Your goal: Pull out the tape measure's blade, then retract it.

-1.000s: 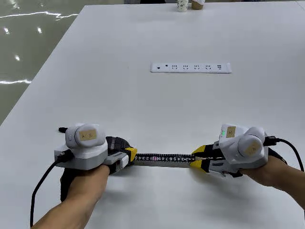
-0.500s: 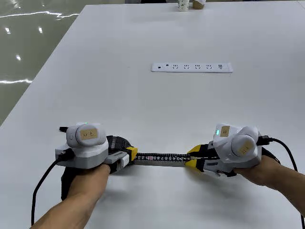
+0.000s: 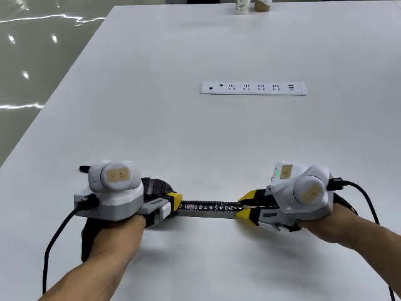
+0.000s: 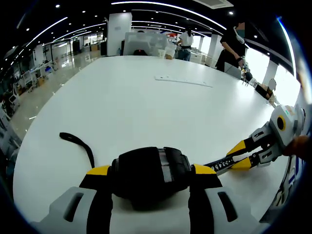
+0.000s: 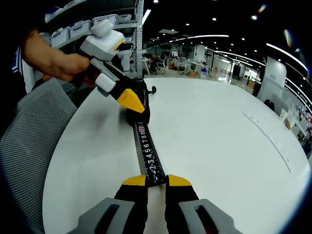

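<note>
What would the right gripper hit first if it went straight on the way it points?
Most likely the tape measure case, clamped in the left gripper. The right gripper, shut on the blade, points along that blade toward the case, with nothing else on the table between them.

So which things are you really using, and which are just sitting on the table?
In use:
tape measure, held by the left gripper
its blade, pinched by the right gripper

Just lying about:
power strip
two cups at the far edge of the table
</note>
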The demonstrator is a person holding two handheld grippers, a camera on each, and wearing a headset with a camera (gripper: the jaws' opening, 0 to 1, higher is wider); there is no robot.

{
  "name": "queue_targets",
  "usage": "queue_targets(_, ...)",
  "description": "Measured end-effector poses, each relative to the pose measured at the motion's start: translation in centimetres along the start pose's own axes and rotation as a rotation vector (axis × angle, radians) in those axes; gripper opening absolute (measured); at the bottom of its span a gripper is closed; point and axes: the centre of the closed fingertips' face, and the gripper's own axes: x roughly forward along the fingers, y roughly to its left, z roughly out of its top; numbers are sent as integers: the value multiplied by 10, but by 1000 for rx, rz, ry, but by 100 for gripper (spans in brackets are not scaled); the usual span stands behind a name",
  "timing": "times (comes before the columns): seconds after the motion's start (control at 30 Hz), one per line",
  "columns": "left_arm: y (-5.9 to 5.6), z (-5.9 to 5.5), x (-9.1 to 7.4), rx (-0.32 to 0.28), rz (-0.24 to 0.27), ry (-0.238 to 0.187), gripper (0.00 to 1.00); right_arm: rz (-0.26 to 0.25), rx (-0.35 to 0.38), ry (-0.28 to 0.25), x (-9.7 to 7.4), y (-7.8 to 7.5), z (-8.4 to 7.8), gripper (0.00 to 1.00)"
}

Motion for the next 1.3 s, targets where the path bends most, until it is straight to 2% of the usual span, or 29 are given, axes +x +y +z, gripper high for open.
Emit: queue_targets(1.3,0,0,0,-11,-6,5,58,32,-19,-29,41,12,36,9)
